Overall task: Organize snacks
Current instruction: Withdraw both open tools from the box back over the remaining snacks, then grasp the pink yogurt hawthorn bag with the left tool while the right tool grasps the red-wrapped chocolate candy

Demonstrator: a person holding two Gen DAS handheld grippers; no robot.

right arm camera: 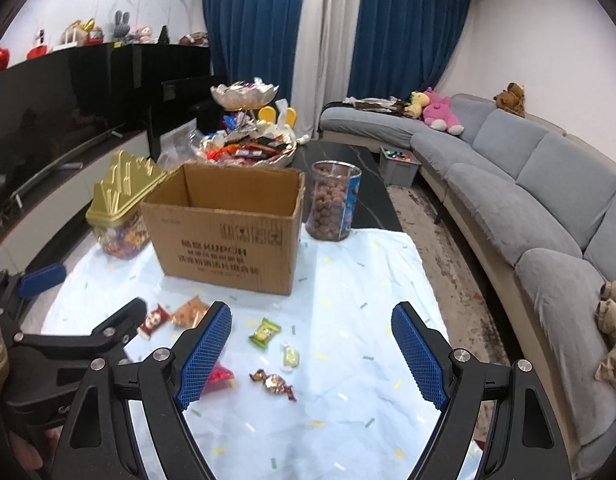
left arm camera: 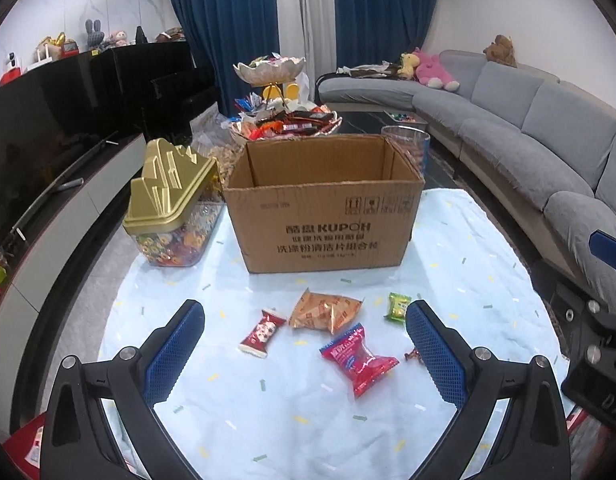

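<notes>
An open cardboard box (left arm camera: pixel 323 224) (right arm camera: pixel 228 236) stands on a pale blue cloth (left arm camera: pixel 292 408). In front of it lie loose snacks: a red-and-white candy (left arm camera: pixel 263 331), an orange packet (left arm camera: pixel 325 312), a pink-red packet (left arm camera: pixel 357 358), a green candy (left arm camera: pixel 397 307) (right arm camera: pixel 264 332), a pale wrapped sweet (right arm camera: pixel 290 357) and a brown foil candy (right arm camera: pixel 274 383). My left gripper (left arm camera: pixel 306 316) hangs open above the snacks, nothing between its blue pads. My right gripper (right arm camera: pixel 311 320) is open too, over the green and foil candies, holding nothing.
A gold-lidded clear jar of sweets (left arm camera: pixel 170 208) stands left of the box. Behind the box are a clear tub of brown balls (right arm camera: pixel 333 206) and a basket piled with snacks (left arm camera: pixel 286 122). A grey sofa (left arm camera: pixel 527 128) curves along the right; a TV cabinet (left arm camera: pixel 56 128) runs along the left.
</notes>
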